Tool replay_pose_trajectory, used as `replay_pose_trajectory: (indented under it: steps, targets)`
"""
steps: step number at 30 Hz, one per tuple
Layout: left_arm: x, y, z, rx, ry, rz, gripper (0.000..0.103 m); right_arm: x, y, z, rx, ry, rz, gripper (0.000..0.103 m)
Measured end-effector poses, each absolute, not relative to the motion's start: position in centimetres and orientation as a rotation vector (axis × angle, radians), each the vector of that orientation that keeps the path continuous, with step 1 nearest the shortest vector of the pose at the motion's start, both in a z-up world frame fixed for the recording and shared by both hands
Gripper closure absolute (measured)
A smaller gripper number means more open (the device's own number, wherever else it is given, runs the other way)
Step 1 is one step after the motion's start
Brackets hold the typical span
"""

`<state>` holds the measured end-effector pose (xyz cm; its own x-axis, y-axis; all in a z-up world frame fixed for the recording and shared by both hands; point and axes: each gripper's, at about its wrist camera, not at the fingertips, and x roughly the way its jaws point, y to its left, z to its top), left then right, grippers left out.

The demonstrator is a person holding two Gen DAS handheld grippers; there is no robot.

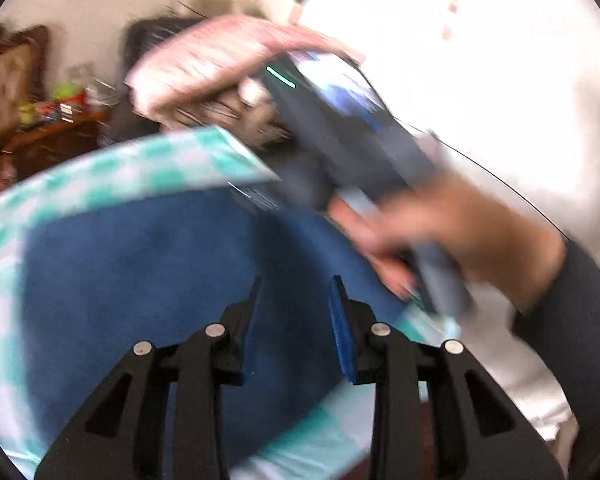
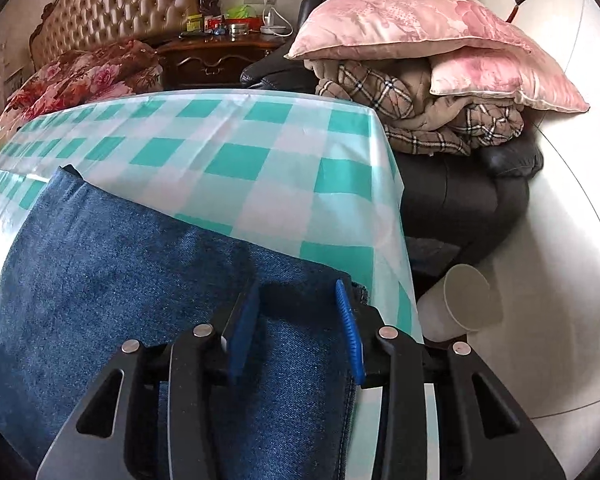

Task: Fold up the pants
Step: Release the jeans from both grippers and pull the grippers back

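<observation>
Your pants [image 2: 112,300] lie flat on the table [image 2: 260,160], already folded over into a neat blue stack. Your left gripper [image 1: 296,296] is spread with nothing in it. Your right gripper [image 2: 296,300] hangs spread over the pants' edge, not pinching. Maybe one more fold is left.

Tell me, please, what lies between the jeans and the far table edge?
Only bare checked tablecloth lies beyond the jeans, as the right wrist view shows.
</observation>
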<state>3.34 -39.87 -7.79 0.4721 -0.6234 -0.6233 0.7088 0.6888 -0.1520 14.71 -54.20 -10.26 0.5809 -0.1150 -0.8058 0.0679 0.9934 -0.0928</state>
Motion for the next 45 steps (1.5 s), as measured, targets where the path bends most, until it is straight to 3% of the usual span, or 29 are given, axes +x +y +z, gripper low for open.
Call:
replay_pose_trajectory:
  steps: [11, 19, 24, 30, 32, 34, 36, 43, 45]
  targets:
    - [17.5, -41.1, -10.3, 0.195, 0.94, -0.758, 0.076, 14.4, -54.0, -10.3, -0.062, 0.926, -0.117, 0.068]
    - [17.7, -40.7, -12.3, 0.209, 0.96, -0.775, 0.076, 14.0, -53.2, -9.7, -0.102, 0.917, -0.183, 0.068]
    - [17.6, -40.5, -12.5, 0.205, 0.958, -0.774, 0.076, 9.4, -51.4, -8.0, -0.109, 0.885, -0.322, 0.069]
    - [17.5, -40.6, -12.6, 0.201, 0.959, -0.769, 0.075, 5.2, -52.3, -10.6, -0.025, 0.974, -0.434, 0.069]
    - [17.2, -40.4, -12.3, 0.193, 0.952, -0.776, 0.066, 4.4, -52.2, -11.1, -0.01, 0.966, -0.443, 0.068]
    - [16.5, -39.7, -11.5, 0.183, 0.929, -0.756, 0.048, 4.1, -51.9, -11.1, -0.013, 0.968, -0.457, 0.067]
    - [15.4, -38.3, -10.5, 0.17, 0.907, -0.73, 0.047, 3.7, -51.8, -11.0, 0.0, 0.974, -0.472, 0.064]
    - [10.3, -31.2, -8.0, 0.116, 0.919, -0.689, 0.027, 1.0, -51.0, -10.5, 0.042, 1.007, -0.539, 0.046]
    - [8.7, -29.6, -7.6, 0.13, 0.917, -0.655, 0.023, -0.1, -50.4, -10.2, 0.041, 1.012, -0.553, 0.045]
